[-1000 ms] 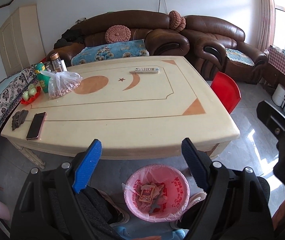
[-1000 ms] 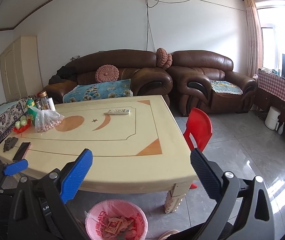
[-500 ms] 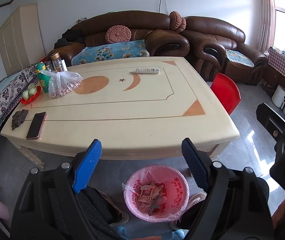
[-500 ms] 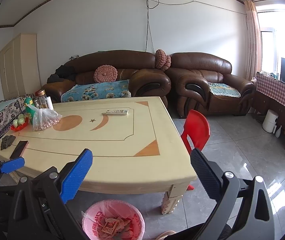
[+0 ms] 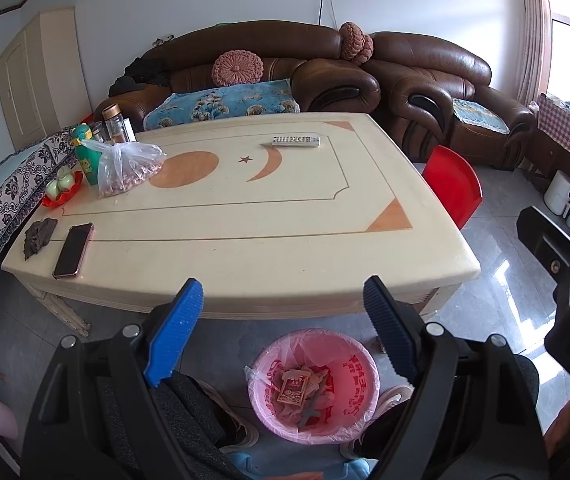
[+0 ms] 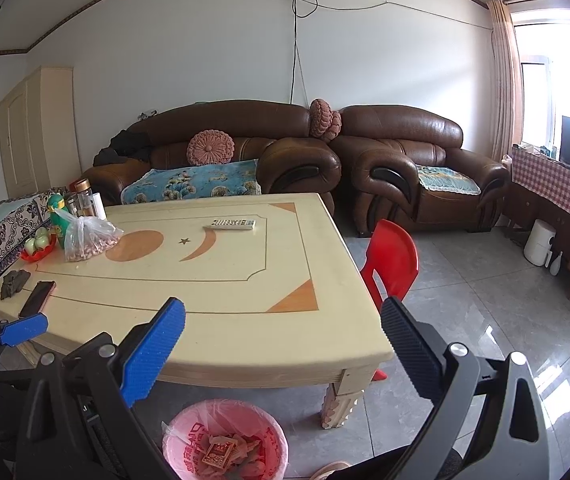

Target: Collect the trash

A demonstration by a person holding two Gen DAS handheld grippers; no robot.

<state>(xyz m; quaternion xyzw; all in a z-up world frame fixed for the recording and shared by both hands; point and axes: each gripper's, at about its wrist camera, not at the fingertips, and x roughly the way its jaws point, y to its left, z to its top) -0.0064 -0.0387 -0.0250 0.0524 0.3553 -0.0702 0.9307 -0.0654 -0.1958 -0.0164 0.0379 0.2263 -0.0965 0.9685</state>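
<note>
Nothing moved since before: two grippers, left gripper and right gripper, jaws apart, empty; one bin.

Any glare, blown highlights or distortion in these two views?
Left wrist: window blown out, glare on the floor, table edges bowed by fisheye. Right wrist: window overexposed, wall trim curved; both sharp.

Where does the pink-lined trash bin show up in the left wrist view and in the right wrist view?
Left wrist: pink-lined trash bin at bottom centre, on the floor below the table's near edge.
Right wrist: the bin at the bottom edge, left of centre, partly cut off.
Shared landmark: the remote control on the table.
</note>
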